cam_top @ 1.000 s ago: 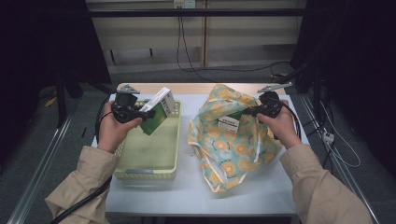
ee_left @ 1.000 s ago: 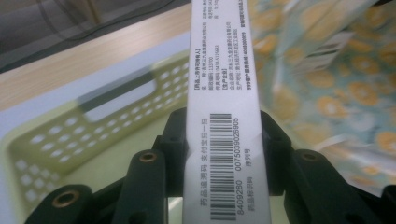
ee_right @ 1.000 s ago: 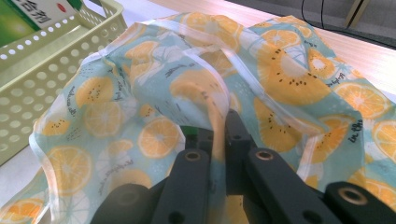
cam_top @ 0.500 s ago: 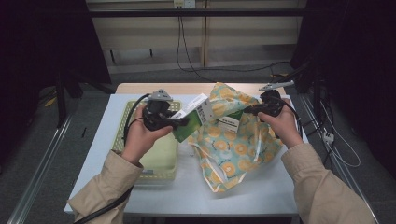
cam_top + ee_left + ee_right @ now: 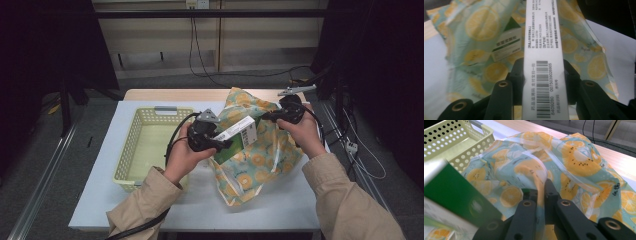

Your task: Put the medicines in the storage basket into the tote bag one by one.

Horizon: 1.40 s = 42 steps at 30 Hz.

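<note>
The step in hand looked like packing: a green and white cardboard medicine box with a barcode [image 5: 237,138] was being carried to the mouth of a soft plastic bag printed with orange and lemon slices [image 5: 265,150], which lay on the white desk [image 5: 280,210]. The left gripper [image 5: 220,144] had its jaws clenched on the narrow sides of this box, and the left gripper view showed the barcode face [image 5: 545,82] running straight up between them. The box was in the air, above the left edge of the bag and just beside its opening. A second small white box with a green stripe [image 5: 506,43] already lay inside the bag.

The right gripper [image 5: 272,116] pinched the upper edge of the bag [image 5: 539,182] with closed jaws and held it raised, so the mouth was open toward the person's left.

The next move probably called for tilting the box forward into the opening and only then releasing it, while the right hand [image 5: 302,135] kept the edge lifted.

The left forearm reached diagonally across the desk, past a pale yellow perforated plastic basket [image 5: 131,150]. The right forearm came in almost straight.
</note>
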### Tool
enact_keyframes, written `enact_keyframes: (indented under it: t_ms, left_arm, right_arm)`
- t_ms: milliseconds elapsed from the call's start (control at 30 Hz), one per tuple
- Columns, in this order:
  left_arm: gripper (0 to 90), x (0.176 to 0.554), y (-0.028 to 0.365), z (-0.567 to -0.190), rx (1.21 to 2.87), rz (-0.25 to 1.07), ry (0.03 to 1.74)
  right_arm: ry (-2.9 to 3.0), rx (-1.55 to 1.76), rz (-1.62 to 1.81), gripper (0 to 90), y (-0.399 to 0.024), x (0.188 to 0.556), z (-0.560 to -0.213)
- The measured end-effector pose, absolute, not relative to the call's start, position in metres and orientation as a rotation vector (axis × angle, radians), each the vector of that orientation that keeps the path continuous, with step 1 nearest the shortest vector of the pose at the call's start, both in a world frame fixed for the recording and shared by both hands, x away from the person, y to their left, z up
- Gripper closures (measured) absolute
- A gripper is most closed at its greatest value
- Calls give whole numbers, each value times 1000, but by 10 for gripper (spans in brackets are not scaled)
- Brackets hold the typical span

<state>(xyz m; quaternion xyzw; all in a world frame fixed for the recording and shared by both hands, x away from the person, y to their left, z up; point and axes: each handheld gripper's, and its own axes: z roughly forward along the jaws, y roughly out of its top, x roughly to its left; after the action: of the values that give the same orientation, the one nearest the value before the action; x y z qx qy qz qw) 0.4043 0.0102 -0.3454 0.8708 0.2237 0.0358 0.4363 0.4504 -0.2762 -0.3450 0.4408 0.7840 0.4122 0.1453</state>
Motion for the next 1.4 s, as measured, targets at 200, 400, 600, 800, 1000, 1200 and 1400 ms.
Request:
enact_keyframes:
  t_ms: [200, 400, 600, 800, 1000, 1200, 1400]
  left_arm:
    - [626, 402, -11, -359, 2199, 73, 544]
    - [626, 407, -31, -371, 2221, 86, 573]
    - [626, 413, -46, -378, 2219, 97, 588]
    - [626, 416, -56, -384, 2226, 134, 612]
    - [625, 420, -63, -388, 2223, 148, 627]
    - [625, 425, -74, -391, 2211, 150, 643]
    - [625, 432, -83, -397, 2202, 148, 661]
  right_arm:
    - [2258, 1270, 1187, 887, -277, 449, -344]
    - [2254, 1268, 1186, 887, -277, 449, -342]
    - [2252, 1251, 1180, 887, -276, 449, -334]
    - [2245, 1250, 1185, 887, -279, 448, -331]
    - [2241, 1251, 1191, 887, -280, 448, -330]
    - [2239, 1247, 1192, 887, -279, 448, -330]
    - [2238, 1246, 1195, 887, -281, 447, -330]
